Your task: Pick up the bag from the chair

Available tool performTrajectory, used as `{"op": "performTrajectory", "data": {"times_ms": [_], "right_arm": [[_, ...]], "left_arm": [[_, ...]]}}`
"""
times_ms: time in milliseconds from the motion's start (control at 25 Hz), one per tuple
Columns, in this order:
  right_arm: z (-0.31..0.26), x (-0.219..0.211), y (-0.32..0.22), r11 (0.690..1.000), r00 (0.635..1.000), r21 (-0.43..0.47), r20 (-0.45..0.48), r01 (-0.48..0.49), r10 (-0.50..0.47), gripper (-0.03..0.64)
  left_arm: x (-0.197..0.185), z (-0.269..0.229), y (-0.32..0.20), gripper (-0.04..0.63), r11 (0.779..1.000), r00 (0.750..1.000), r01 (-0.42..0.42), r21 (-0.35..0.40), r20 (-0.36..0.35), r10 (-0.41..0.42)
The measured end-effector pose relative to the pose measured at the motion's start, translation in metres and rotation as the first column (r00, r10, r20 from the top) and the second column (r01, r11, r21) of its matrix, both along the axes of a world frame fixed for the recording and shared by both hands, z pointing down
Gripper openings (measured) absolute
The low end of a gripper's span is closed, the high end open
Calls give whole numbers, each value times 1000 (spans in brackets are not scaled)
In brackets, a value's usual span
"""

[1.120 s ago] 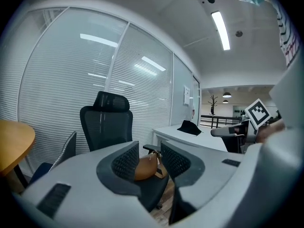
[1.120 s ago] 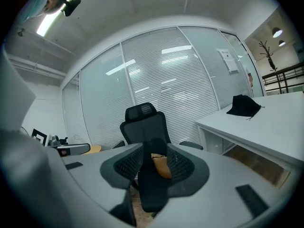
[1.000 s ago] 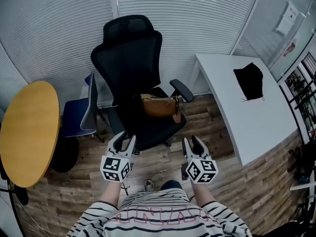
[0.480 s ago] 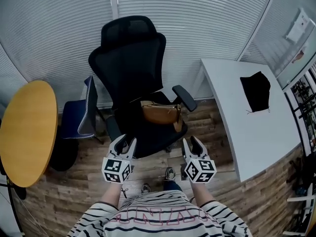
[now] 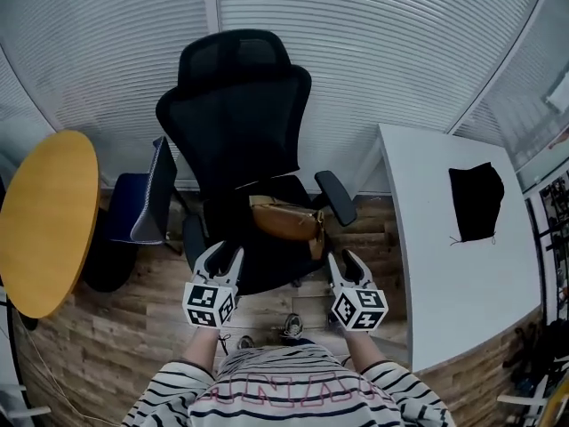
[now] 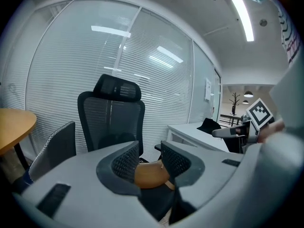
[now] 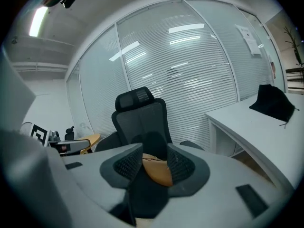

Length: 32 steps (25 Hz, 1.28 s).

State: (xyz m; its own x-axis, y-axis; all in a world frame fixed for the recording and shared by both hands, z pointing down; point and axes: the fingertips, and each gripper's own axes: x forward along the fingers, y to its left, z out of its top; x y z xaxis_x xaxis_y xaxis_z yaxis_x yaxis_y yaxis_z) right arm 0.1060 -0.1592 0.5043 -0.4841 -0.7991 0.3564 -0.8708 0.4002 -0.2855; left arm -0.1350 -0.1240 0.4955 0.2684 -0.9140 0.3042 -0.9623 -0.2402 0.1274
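Tan, leather-looking bag (image 5: 286, 220), lying on its side across the seat of the black mesh chair (image 5: 240, 114). It sits toward the chair's right armrest, long axis running left to right.

- Body looks soft-sided and slumped, not boxy. Likely to sag or fold if lifted from one end. The surface has a slight sheen, so it may be a bit slick under the pads.
- Weight is a guess: light to moderate. Contents cannot be seen.
- A darker strap or tab seems to hang at the bag's right end, near the seat edge. Too small to tell whether it is a loop big enough to hook.
- Left tool (image 5: 220, 254): jaws spread, nothing between them. Its own view shows the bag through the gap but well beyond it.
- Right tool (image 5: 345, 256): jaws also spread and empty, with the bag framed between them at a distance.
- Both tools are held low in front of the person, short of the seat's front edge, apart from the bag.

Best hold, by my judgement: pinch the upper edge or seam near mid-length so the load hangs balanced. Otherwise take the strap if it proves sturdy. A one-end grip risks the bag swinging against the armrest.

Nearby: a white counter (image 5: 444, 265) to the right carrying a black cloth (image 5: 476, 201).
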Motion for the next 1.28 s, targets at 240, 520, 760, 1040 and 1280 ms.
{"op": "performTrajectory", "data": {"times_ms": [240, 520, 760, 1040, 1280], "right_arm": [[29, 9, -39, 992, 995, -79, 3, 97, -97, 155], [68, 23, -88, 994, 997, -106, -71, 22, -30, 155], [106, 0, -113, 982, 997, -191, -73, 0, -14, 192], [153, -16, -147, 957, 994, -275, -92, -86, 63, 202], [189, -16, -167, 937, 984, -308, -109, -166, 139, 216]], "left_arm": [[4, 32, -17, 130, 990, 992, 121, -76, -22, -123], [-5, 83, -41, 213, 965, 981, 177, -191, -50, -190], [-30, 120, -82, 249, 948, 975, 158, -275, -108, -194], [-45, 161, -145, 270, 940, 978, 69, -334, -162, -130], [-43, 201, -183, 279, 929, 985, -21, -369, -169, -45]]}}
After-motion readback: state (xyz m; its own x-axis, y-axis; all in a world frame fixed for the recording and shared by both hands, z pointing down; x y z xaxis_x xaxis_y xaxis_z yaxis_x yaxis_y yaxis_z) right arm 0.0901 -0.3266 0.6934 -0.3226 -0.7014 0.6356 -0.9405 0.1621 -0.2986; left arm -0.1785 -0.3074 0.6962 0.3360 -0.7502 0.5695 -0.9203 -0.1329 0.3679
